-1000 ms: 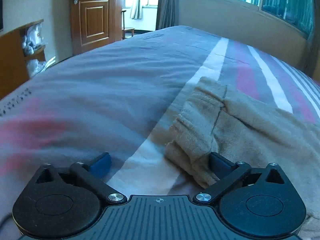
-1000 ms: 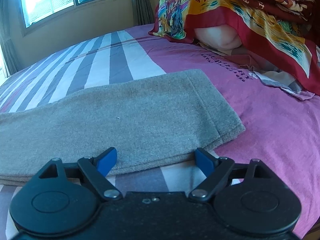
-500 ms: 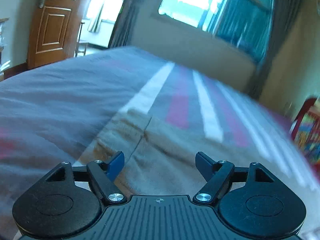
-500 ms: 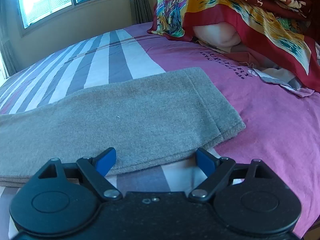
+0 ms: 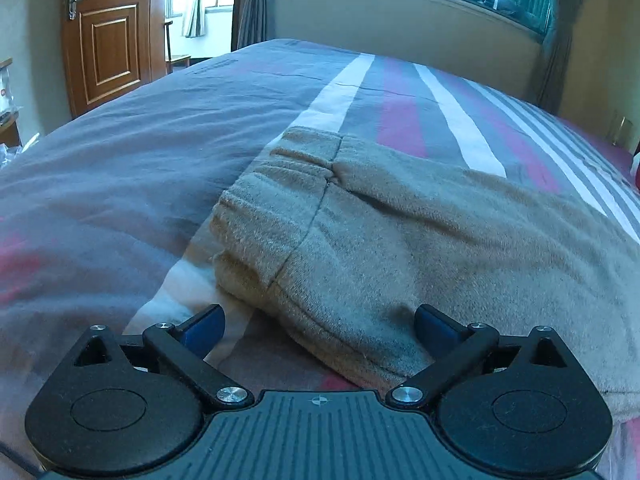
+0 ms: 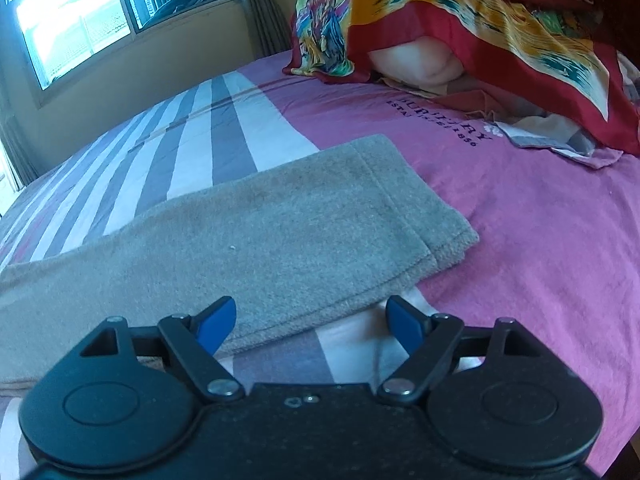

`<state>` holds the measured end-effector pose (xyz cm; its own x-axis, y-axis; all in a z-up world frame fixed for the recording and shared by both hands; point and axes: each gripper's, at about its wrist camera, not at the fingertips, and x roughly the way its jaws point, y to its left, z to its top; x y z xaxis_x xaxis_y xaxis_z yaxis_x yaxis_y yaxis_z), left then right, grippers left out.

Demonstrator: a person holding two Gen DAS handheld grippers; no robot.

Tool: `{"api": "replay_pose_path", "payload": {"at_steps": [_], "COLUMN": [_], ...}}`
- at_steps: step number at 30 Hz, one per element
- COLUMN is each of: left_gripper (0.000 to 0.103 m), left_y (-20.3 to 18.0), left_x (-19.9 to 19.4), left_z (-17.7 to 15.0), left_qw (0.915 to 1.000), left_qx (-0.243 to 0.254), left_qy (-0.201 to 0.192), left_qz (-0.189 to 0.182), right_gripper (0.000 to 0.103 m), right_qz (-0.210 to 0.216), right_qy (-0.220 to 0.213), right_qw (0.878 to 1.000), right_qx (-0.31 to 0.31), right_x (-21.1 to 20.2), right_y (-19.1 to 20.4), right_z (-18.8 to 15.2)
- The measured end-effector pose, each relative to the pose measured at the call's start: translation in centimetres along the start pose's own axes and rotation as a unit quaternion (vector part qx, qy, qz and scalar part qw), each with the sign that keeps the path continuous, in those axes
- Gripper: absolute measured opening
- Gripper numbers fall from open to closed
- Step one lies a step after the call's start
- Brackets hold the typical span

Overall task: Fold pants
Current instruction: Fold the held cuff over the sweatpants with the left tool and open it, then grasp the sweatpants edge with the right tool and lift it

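Observation:
Grey-beige fleece pants lie flat on the striped bed. In the left wrist view their waistband end (image 5: 280,216) faces me, and its near corner reaches between the jaws of my left gripper (image 5: 320,330). Those jaws are opening and stand wide, pressing on nothing. In the right wrist view the leg end with its stitched hem (image 6: 404,208) lies ahead. My right gripper (image 6: 310,320) hovers over the leg's near edge. Its jaws are closing, with the cloth edge between the blue pads (image 6: 214,324), which do not pinch it.
The bedspread (image 5: 120,168) is grey at the foot end, striped in the middle and pink (image 6: 540,240) by the pillows. A colourful red and yellow cloth (image 6: 460,24) covers pillows at the back right. A wooden door (image 5: 108,36), curtains and windows stand beyond the bed.
The left view swung right, then came back to the waistband corner, now closer; its jaws narrowed and widened again. The right gripper's pads have drawn a little closer together.

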<state>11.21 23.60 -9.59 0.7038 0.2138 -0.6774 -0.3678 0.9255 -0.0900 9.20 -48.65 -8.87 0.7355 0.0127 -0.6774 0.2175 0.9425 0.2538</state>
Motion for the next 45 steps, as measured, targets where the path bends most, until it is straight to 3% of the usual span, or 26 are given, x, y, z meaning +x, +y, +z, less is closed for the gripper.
{"api": "replay_pose_path", "payload": {"at_steps": [8,11,13,16,18,21,28,31,39,41,45], "left_gripper": [0.101,0.101,0.101,0.100,0.100,0.100,0.102,0.102,0.103,0.103,0.103], "left_y": [-0.8,-1.2,-1.6,-2.7,-3.8,-4.7,-5.2,-5.3,-5.6,-5.7,-5.6], "left_x": [-0.8,-2.7,-4.2,-5.3,-4.2,0.3,0.8,0.9,0.9,0.9,0.9], "left_z": [0.9,1.4,1.8,2.3,2.2,1.0,0.7,0.6,0.6,0.6,0.6], "left_qw": [0.9994,0.9980,0.9963,0.9918,0.9906,0.9911,0.9908,0.9909,0.9914,0.9916,0.9917], "left_qx": [0.025,0.036,0.038,0.053,0.077,0.094,0.101,0.101,0.102,0.101,0.100], "left_qy": [0.000,-0.036,-0.071,-0.111,-0.090,0.017,0.007,0.006,0.005,0.006,0.004], "left_qz": [0.024,0.037,0.031,-0.034,-0.068,-0.093,-0.090,-0.089,-0.082,-0.081,-0.080], "right_gripper": [0.082,0.081,0.081,0.078,0.074,0.066,0.051,0.039,0.033,0.020,0.008], "right_qz": [0.008,0.012,0.014,0.022,0.038,0.067,0.112,0.123,0.096,0.094,0.073], "right_qy": [-0.002,-0.004,-0.008,-0.018,-0.031,-0.053,-0.050,-0.052,-0.057,-0.059,-0.067], "right_qw": [1.000,1.000,1.000,0.999,0.997,0.988,0.961,0.951,0.965,0.968,0.979], "right_qx": [0.006,0.008,0.014,0.029,0.055,0.130,0.247,0.278,0.238,0.225,0.176], "right_x": [-0.2,-0.5,-0.7,-1.3,-1.8,-2.5,-2.3,-1.1,-1.5,-1.1,-1.1], "right_y": [-0.2,-0.5,-0.6,-1.1,-1.8,-3.7,-7.8,-9.1,-9.9,-9.8,-8.3], "right_z": [-0.1,-0.2,-0.2,-0.3,-0.4,-0.7,-2.0,-1.8,-0.2,0.5,1.9]}}
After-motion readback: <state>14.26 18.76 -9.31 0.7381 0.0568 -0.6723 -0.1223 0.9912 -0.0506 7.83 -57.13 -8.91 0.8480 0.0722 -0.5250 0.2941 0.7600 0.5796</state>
